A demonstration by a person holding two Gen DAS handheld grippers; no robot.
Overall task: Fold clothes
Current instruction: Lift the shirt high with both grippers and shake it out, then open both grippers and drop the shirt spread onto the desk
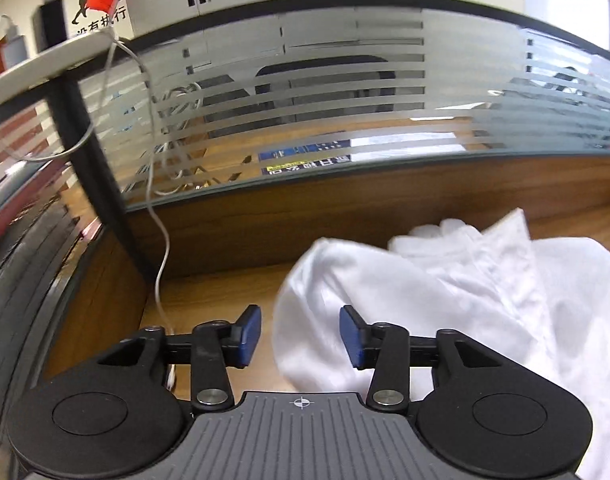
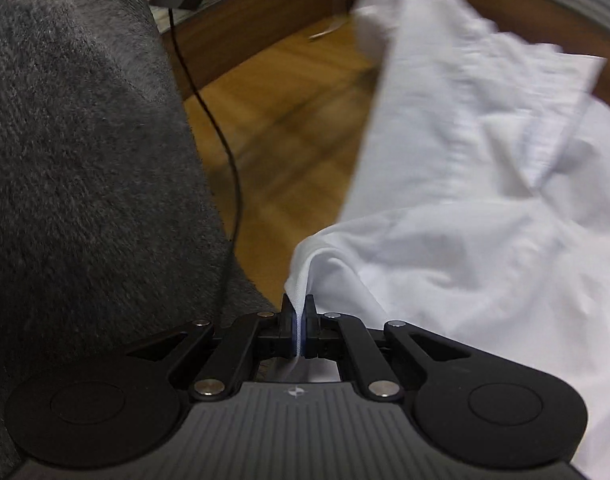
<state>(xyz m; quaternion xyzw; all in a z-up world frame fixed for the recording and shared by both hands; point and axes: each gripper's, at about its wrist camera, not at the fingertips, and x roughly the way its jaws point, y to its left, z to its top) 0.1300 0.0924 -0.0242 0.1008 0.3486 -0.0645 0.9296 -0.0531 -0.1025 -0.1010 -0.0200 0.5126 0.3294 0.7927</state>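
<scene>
A white garment lies rumpled on the wooden desk, filling the right half of the left wrist view. My left gripper stands open just above its near left edge; the blue pads are apart and grip nothing, with a fold of cloth lying below the gap. In the right wrist view the same white garment is stretched and blurred across the right side. My right gripper is shut on a pinched fold of its edge, which rises in a ridge from between the pads.
A striped frosted-glass partition on a wooden panel closes the desk's far side, with a black post and a hanging white cable at the left. A person's grey sleeve fills the left of the right wrist view, beside a black cable.
</scene>
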